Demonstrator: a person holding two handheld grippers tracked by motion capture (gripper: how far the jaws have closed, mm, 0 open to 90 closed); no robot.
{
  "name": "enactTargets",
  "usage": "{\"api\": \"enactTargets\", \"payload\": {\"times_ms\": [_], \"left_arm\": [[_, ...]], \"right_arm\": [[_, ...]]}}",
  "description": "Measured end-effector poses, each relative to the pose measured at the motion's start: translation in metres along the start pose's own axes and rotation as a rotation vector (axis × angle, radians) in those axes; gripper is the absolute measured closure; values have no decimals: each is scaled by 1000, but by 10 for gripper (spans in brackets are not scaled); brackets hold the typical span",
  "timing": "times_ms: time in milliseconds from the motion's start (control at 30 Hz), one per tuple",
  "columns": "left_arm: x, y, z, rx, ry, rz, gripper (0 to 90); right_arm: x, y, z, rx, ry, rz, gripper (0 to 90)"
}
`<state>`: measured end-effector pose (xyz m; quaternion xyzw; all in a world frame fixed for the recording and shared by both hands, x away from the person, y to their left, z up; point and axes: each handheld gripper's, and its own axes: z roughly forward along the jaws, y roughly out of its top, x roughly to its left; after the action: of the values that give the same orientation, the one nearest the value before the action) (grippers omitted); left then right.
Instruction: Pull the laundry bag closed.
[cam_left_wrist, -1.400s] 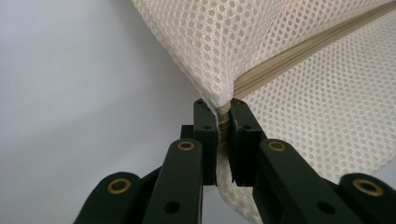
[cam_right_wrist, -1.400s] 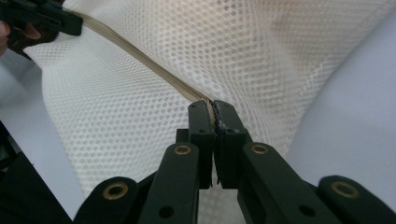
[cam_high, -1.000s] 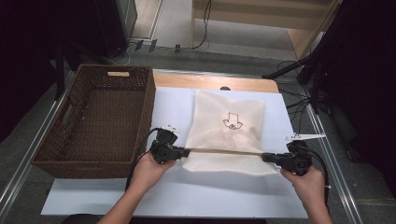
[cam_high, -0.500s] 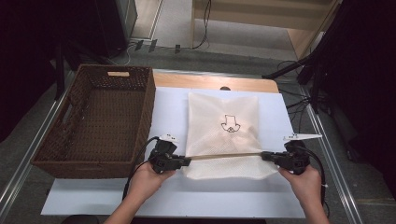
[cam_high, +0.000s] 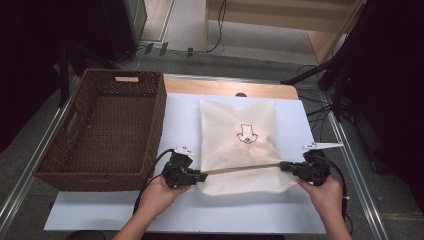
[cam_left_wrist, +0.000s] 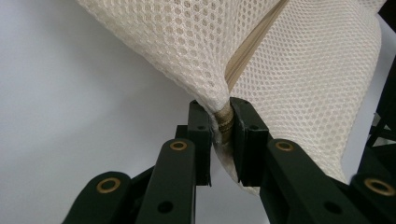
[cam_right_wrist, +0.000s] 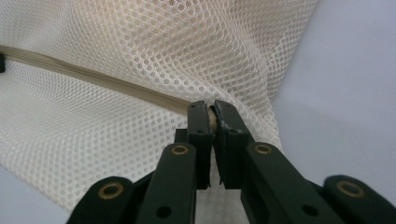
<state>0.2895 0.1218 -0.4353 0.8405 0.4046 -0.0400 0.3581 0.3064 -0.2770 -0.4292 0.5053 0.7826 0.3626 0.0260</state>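
Observation:
A cream mesh bag (cam_high: 239, 142) with a small black drawing lies flat on the white table sheet (cam_high: 175, 215). Its tan zipper band (cam_high: 245, 169) is stretched taut between my two grippers near the bag's near end. At the band's left end, my left gripper (cam_high: 202, 176) (cam_left_wrist: 223, 116) pinches the zipper end and bunched mesh (cam_left_wrist: 261, 60). My right gripper (cam_high: 284, 166) (cam_right_wrist: 211, 114) clamps the band's right end with mesh (cam_right_wrist: 140, 56) draped around it. Both pairs of jaws have just been opening a little, and the fabric is still between the pads.
A large brown wicker basket (cam_high: 156, 125) stands empty on the left, close to my left hand. A wooden board (cam_high: 225, 87) lies past the bag. Metal table rails (cam_high: 350, 165) run down both sides, and cables lie on the floor behind.
The left gripper and the taut zipper band have shifted slightly toward the near edge. Both grippers still have the bag's ends between their jaws.

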Motion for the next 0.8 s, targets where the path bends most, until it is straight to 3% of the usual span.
{"api": "enactTargets", "payload": {"times_ms": [100,167,367,467,567,800], "left_arm": [[1,0,-3,11,-10,-12,704],[0,1,-5,16,-1,0,653],[-5,4,-19,-26,10,15,438],[-4,1,-24,-41,17,18,409],[-3,-1,-28,-49,32,17,396],[-2,-7,-32,-57,67,28,392]], "right_arm": [[-1,0,1,-3,43,19,761],[1,1,-1,-10,46,3,723],[5,3,-15,-118,54,-31,572],[7,2,-18,-174,33,-79,512],[6,3,-17,-208,35,-91,464],[-3,7,-12,-245,-21,-122,439]]}}
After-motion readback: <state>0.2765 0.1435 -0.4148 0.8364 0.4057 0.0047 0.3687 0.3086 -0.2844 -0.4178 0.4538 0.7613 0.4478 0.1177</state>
